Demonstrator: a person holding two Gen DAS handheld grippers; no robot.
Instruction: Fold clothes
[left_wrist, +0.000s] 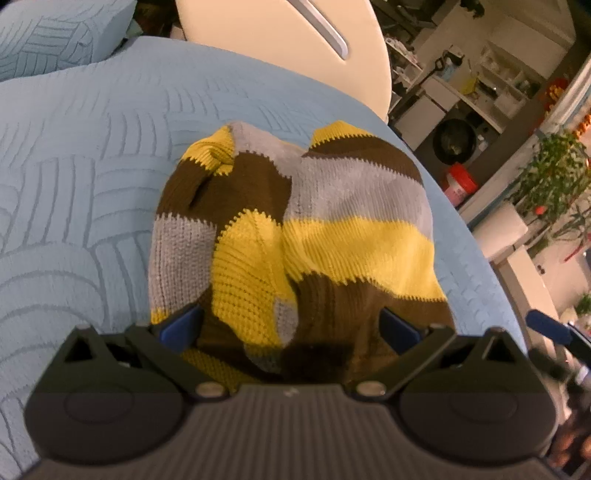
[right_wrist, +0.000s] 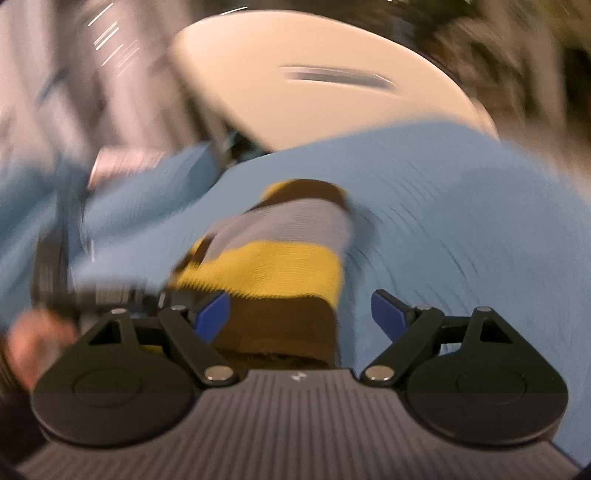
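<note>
A knitted sweater (left_wrist: 295, 229) in yellow, brown and grey blocks lies bunched on a light blue quilted bedspread (left_wrist: 81, 177). My left gripper (left_wrist: 290, 325) is open, its blue pads either side of the sweater's near brown edge, close above it. In the blurred right wrist view the sweater (right_wrist: 280, 258) lies folded narrow on the bedspread (right_wrist: 461, 221). My right gripper (right_wrist: 303, 314) is open over the sweater's near right edge, with nothing held.
A cream headboard (left_wrist: 295, 44) stands behind the bed. A blue pillow (left_wrist: 55, 33) lies at the far left. Shelves, a pot and plants (left_wrist: 546, 177) stand right of the bed. The other gripper's blue tip (left_wrist: 546, 325) shows at right.
</note>
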